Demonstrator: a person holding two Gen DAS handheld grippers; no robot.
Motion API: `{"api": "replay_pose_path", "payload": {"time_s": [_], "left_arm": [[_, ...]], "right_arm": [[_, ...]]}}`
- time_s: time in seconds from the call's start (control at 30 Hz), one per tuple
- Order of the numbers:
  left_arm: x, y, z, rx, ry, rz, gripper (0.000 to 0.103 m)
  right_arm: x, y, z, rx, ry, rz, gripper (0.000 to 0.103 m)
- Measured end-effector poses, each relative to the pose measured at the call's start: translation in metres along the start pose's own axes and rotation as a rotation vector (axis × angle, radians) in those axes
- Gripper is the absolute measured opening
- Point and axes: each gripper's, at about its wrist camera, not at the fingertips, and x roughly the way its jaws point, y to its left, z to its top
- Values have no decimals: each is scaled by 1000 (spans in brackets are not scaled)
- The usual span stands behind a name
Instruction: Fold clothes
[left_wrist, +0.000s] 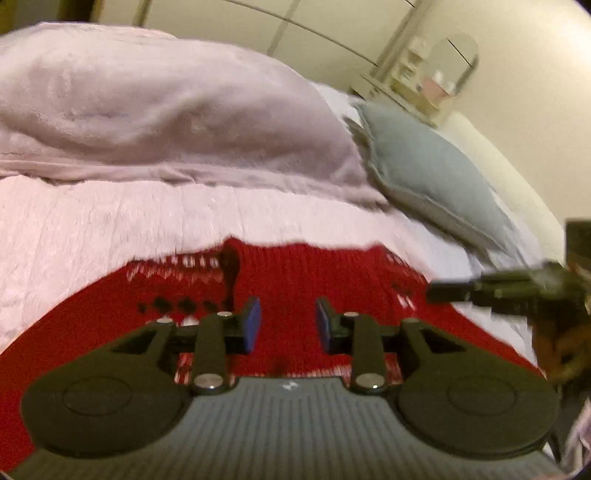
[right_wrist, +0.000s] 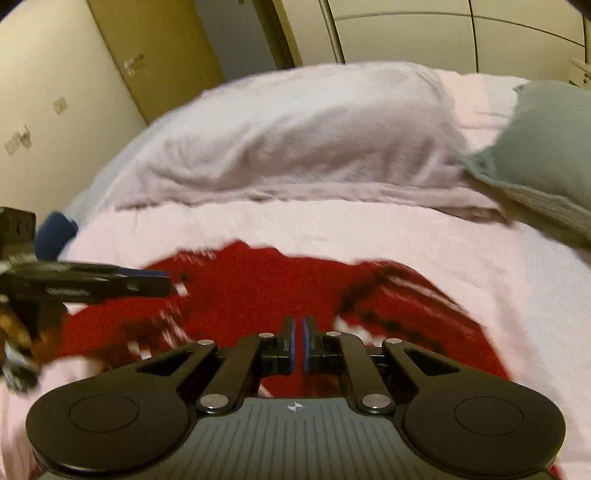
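Note:
A red knit sweater (left_wrist: 295, 280) with white and black patterning lies flat on the pale pink bedspread (left_wrist: 92, 229). My left gripper (left_wrist: 289, 325) hovers over the sweater's middle, open, with only red knit showing between its blue pads. In the right wrist view the sweater (right_wrist: 258, 288) is blurred by motion. My right gripper (right_wrist: 298, 343) sits low over it with its pads almost touching and no cloth visibly pinched. Each gripper shows side-on in the other's view: the right gripper (left_wrist: 454, 290) at the sweater's right edge, the left gripper (right_wrist: 147, 282) at its left edge.
A heaped mauve blanket (left_wrist: 166, 110) lies across the bed behind the sweater. A grey-blue cushion (left_wrist: 432, 173) and a white pillow (left_wrist: 491, 158) sit at the back right. A shelf with a glass dome (left_wrist: 450, 70) stands by the wall. Wardrobe doors (right_wrist: 155, 48) are on the left.

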Motion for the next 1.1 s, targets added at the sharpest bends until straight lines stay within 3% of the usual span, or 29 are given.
{"api": "replay_pose_path", "payload": {"time_s": [0.1, 0.17, 0.33, 0.4, 0.43, 0.5, 0.6, 0.7, 0.8, 0.9, 0.97, 1.1], "left_arm": [[36, 6, -15, -70, 47, 30, 25], [54, 2, -29, -21, 105, 88, 21], [33, -13, -41, 10, 42, 102, 28], [33, -14, -48, -24, 45, 118, 32], [38, -14, -53, -32, 74, 141, 31], [35, -16, -55, -50, 84, 168, 29], [-1, -16, -53, -132, 29, 155, 32], [-59, -1, -65, -250, -26, 165, 36], [-128, 32, -94, -404, -59, 246, 42], [-205, 76, -143, -653, -117, 339, 45], [-253, 108, -182, -867, -195, 414, 48], [-313, 157, -234, -1179, -374, 506, 52]], "right_arm": [[34, 11, -11, -7, 42, -24, 7], [36, 10, -17, -2, 52, -61, 7], [38, 9, -31, 3, 63, -151, 8], [29, 15, -36, -23, 13, -191, 18], [37, 14, -41, -26, 43, -234, 37], [55, 7, -51, 3, 149, -285, 40], [37, 0, -47, 158, 107, -212, 40], [4, 5, -46, 234, 92, -188, 41], [-26, 14, -50, 292, 102, -175, 41], [-55, 27, -68, 337, 134, -164, 41], [-68, 36, -79, 358, 170, -162, 41], [-78, 54, -99, 404, 241, -143, 41]]}}
